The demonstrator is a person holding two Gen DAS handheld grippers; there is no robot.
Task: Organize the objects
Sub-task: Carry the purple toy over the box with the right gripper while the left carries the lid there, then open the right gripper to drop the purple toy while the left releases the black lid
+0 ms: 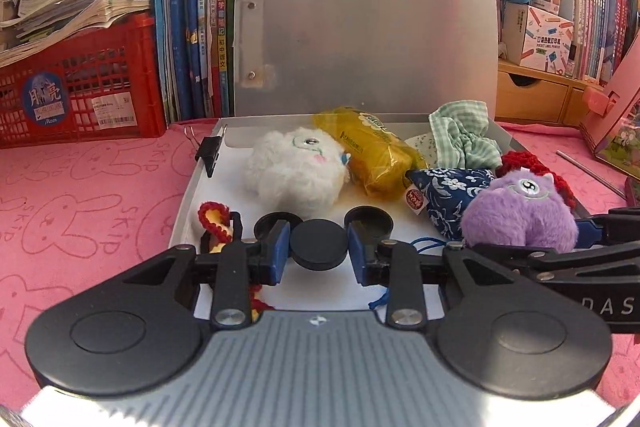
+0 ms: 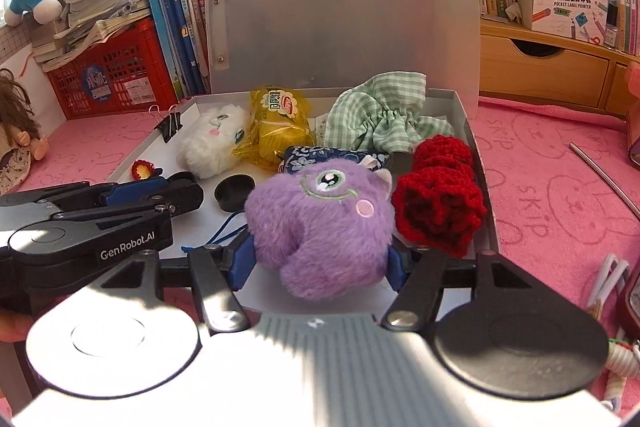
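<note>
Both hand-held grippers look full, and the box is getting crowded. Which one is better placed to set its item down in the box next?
Left, probably: the left hand-held gripper holds its black disc over bare box floor, while the purple plush is hemmed by red yarn.

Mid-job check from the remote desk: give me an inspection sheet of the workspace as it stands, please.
Surface: pink towel with rabbit print.
Job's things: open box holds white plush, yellow packet, green checked cloth, blue floral pouch, red crochet piece, two black discs.
Clutter: binder clip on the box's left wall; metal rod on the towel.
Grippers: left gripper shut on a black disc; right gripper shut on purple plush.
Cables: white cord, lower right.
Surroundings: books, red crate, wooden drawers.
</note>
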